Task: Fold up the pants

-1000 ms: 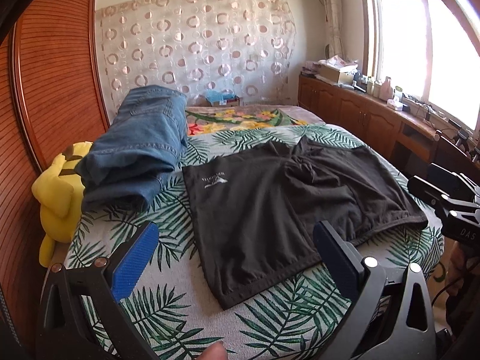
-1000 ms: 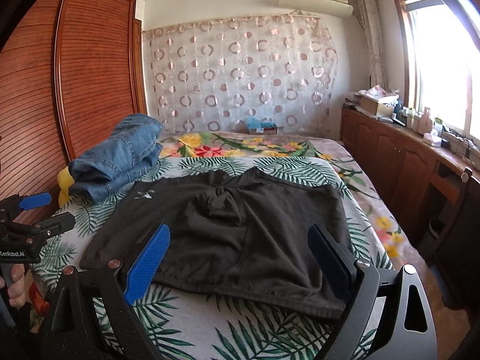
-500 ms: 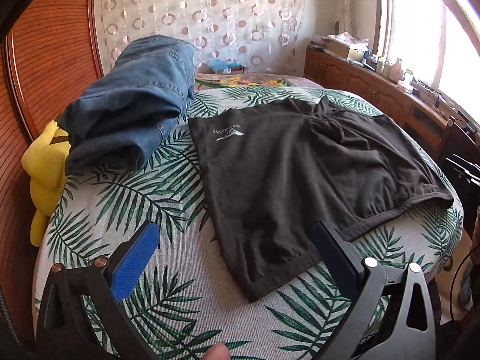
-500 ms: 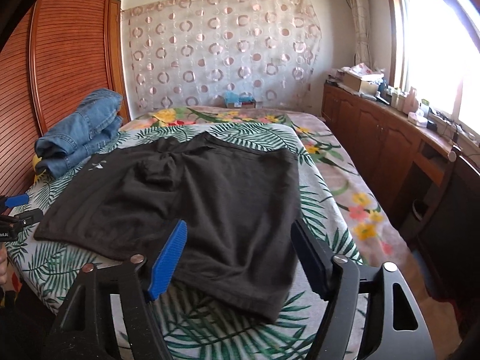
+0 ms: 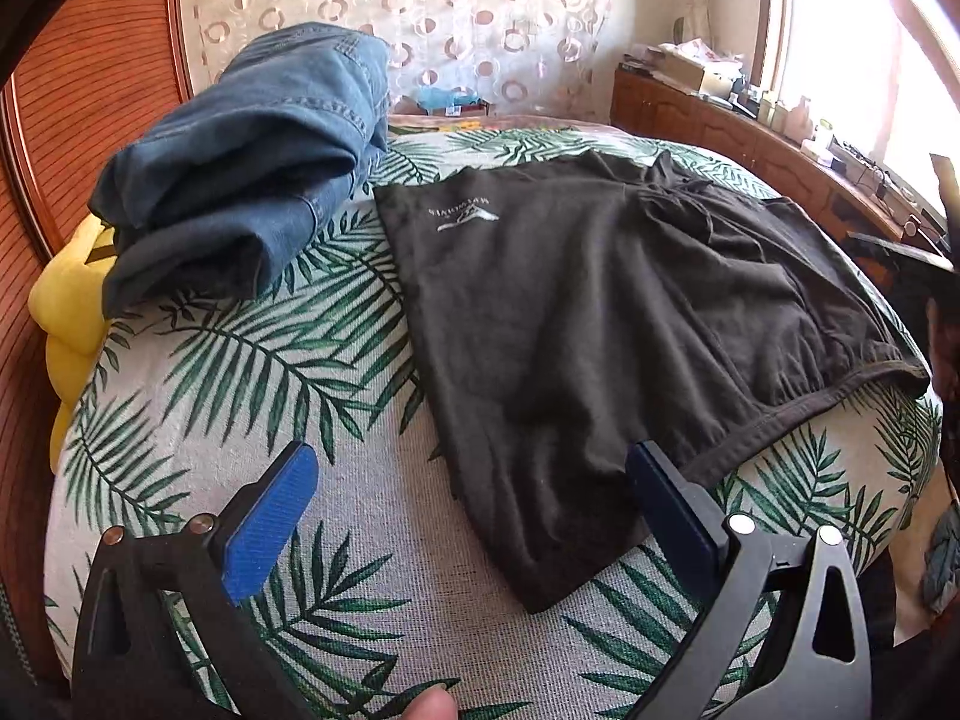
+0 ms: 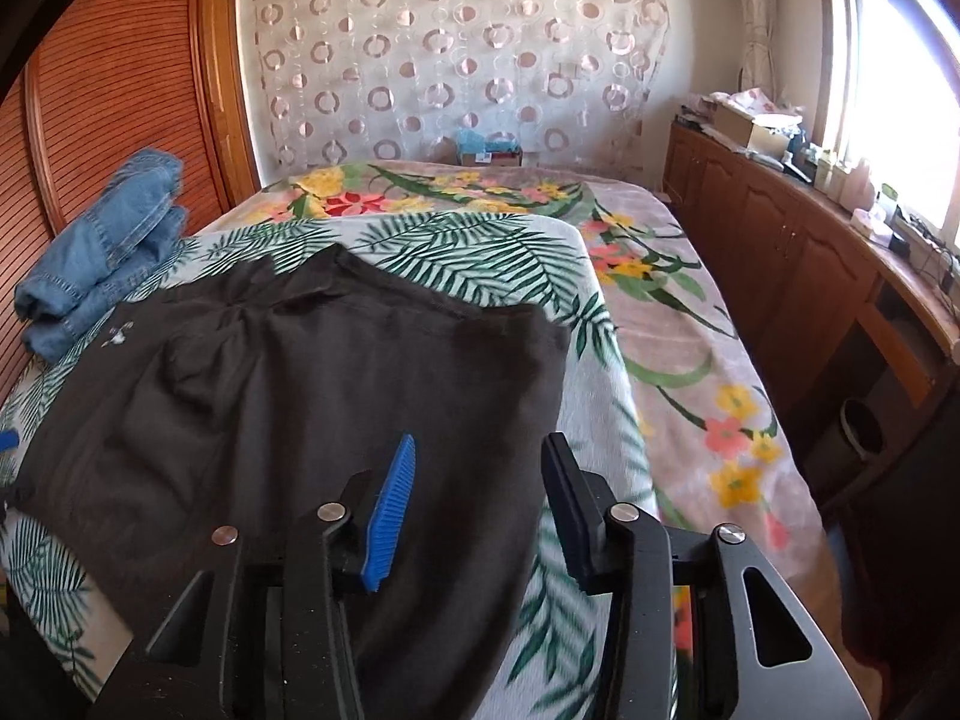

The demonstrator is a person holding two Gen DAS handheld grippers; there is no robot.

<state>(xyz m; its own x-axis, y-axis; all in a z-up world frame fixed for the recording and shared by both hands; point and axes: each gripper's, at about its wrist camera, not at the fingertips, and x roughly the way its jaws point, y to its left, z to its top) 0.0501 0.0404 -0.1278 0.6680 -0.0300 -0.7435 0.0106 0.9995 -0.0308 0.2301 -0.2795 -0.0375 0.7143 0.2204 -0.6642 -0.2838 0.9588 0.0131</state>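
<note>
Both grippers have come lower and closer to the bed than half a second ago, and the right gripper has narrowed its jaws partway, though a clear gap remains and nothing is between them. It hovers above the near right part of the black pants. The left gripper stands wide open and empty above the near left edge of the bed, its right finger over the pants' near hem.

Spread flat, the black pants cover the near half of the bed on a palm-leaf cover, with a small white logo towards the left side. Folded blue jeans lie piled at the left edge, just beside the pants, and a yellow plush toy sits wedged between that edge and the wooden slatted wardrobe. A floral blanket covers the far and right parts of the bed. Behind hangs a curtain with ring patterns; along the right wall runs a wooden cabinet under a bright window, cluttered with boxes and bottles.
</note>
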